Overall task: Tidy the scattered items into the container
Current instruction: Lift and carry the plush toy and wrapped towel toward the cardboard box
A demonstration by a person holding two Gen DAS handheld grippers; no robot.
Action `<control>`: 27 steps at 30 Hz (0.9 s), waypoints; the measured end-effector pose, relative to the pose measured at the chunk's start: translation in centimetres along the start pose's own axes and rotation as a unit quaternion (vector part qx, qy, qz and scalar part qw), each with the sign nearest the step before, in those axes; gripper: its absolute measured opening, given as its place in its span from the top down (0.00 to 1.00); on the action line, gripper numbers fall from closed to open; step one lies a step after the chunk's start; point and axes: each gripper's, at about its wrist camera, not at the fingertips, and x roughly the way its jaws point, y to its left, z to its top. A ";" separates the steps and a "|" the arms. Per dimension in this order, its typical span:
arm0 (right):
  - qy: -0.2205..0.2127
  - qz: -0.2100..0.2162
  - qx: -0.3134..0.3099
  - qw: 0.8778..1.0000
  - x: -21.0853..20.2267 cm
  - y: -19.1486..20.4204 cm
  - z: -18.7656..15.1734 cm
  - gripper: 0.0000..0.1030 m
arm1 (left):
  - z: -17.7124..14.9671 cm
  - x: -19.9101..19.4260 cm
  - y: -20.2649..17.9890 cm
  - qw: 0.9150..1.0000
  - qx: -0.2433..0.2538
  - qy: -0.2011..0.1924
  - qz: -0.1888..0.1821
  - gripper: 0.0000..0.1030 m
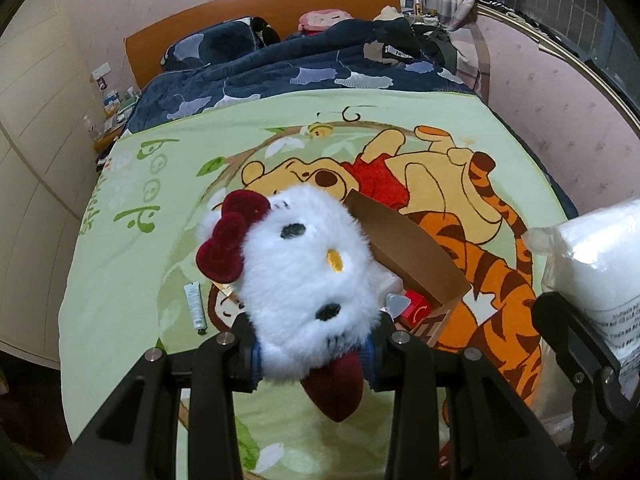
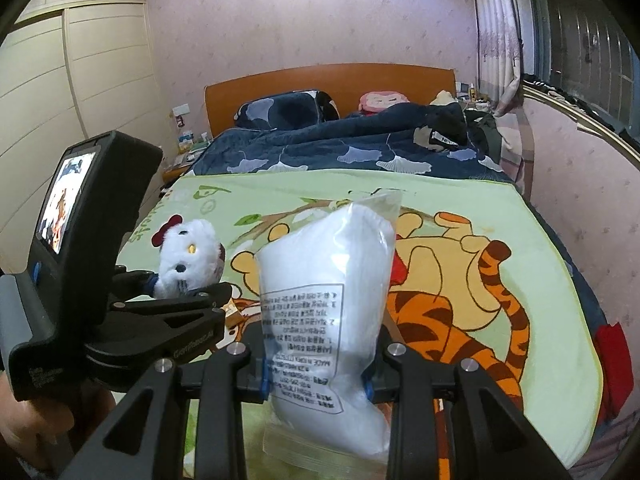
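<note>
Left wrist view shows the left gripper [image 1: 316, 354] clamped on a white plush cat [image 1: 300, 276] above the open cardboard box [image 1: 416, 256] on the green blanket [image 1: 120, 264], while the right gripper [image 2: 316, 376] is clamped on a clear bag of white material [image 2: 328, 280].

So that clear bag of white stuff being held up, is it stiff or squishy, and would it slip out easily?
The plastic bag looks soft: it narrows where the right gripper pinches it. It is probably light for its size, since it stands upright from that one pinch without drooping. The glossy film may be slippery, so it could slide if the grip loosens.
</note>
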 end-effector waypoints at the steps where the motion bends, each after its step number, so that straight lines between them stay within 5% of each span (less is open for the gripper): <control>1: -0.001 0.000 0.000 1.000 0.1 -0.1 0.0 0.70 | 0.1 0.1 -0.1 1.000 0.000 0.001 0.000 0.64; 27: 0.046 -0.005 0.025 0.999 4.9 -1.8 0.1 0.70 | 2.0 5.7 -2.0 0.998 0.030 0.049 -0.004 0.64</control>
